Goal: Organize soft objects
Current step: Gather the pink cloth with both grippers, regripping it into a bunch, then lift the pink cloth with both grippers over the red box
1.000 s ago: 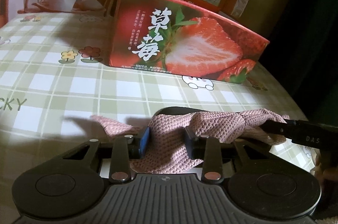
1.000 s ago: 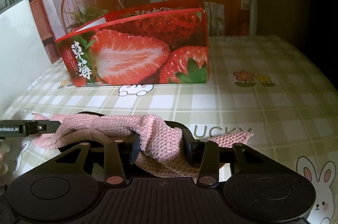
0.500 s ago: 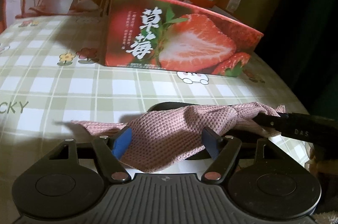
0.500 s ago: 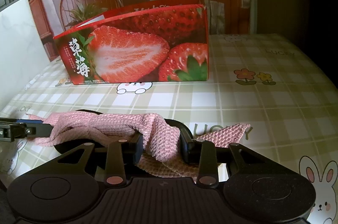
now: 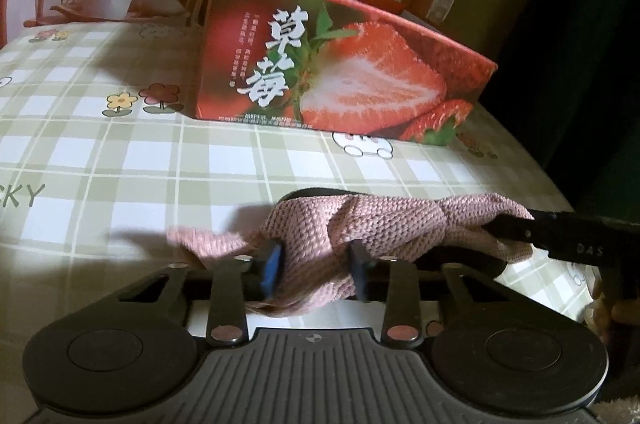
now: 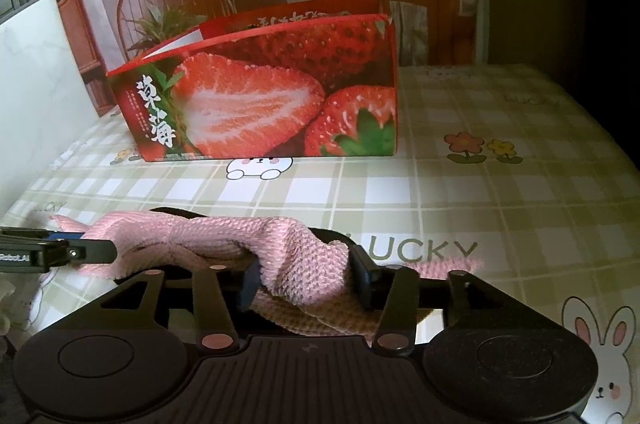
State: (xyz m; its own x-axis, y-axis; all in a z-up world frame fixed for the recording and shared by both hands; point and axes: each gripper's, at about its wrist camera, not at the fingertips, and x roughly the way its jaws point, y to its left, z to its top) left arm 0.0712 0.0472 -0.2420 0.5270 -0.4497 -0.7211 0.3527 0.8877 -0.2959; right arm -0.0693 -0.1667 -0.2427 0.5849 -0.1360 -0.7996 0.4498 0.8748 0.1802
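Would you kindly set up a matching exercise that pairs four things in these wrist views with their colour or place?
Things:
1. knitted cloth
2. strawberry box
3. tablecloth
4. rabbit print

Descriptions:
A. green and white checks
B. red, standing behind the cloth
C. pink, bunched between both grippers' fingers
D. near corner of the right wrist view

Pairs: 1-C, 2-B, 3-A, 4-D

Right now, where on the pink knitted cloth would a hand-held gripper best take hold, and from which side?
Grip a raised ridge of the pink knitted cloth, coming from the near side, tilted downward. The cloth lies bunched over a dark object on the checked tablecloth, so its folds stand up to pinch. The left hand-held gripper, jaws closing, and the right hand-held gripper, jaws opening, both straddle such folds.
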